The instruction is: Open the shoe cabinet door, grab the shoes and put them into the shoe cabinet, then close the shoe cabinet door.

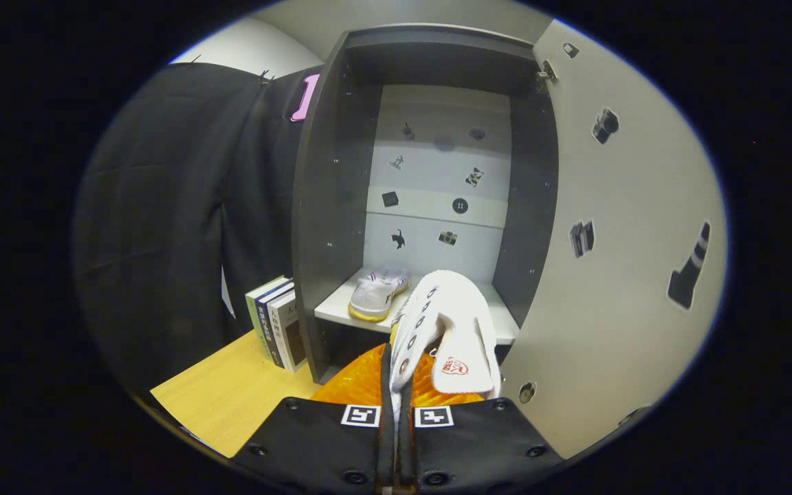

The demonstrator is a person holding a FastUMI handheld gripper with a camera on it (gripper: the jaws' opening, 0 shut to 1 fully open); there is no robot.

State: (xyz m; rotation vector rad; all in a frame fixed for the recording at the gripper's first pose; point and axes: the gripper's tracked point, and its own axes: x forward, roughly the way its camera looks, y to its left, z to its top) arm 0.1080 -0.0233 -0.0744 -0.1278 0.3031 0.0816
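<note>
The gripper (396,385) is clenched on a white shoe (445,323), both fingers pressing its laced edge, held just before the open shoe cabinet (320,206). A second white shoe (377,293) rests on the cabinet's pale shelf (333,308). The door (616,275) stands swung open at right. Books (276,320) stand upright on the wooden table (231,399), touching the cabinet's left wall. Black cloth hangs behind.

My gripper (396,395) level, pointing forward, fingers (341,447) nearly together, pinching the shoe (447,323) by its side wall, held raised
</note>
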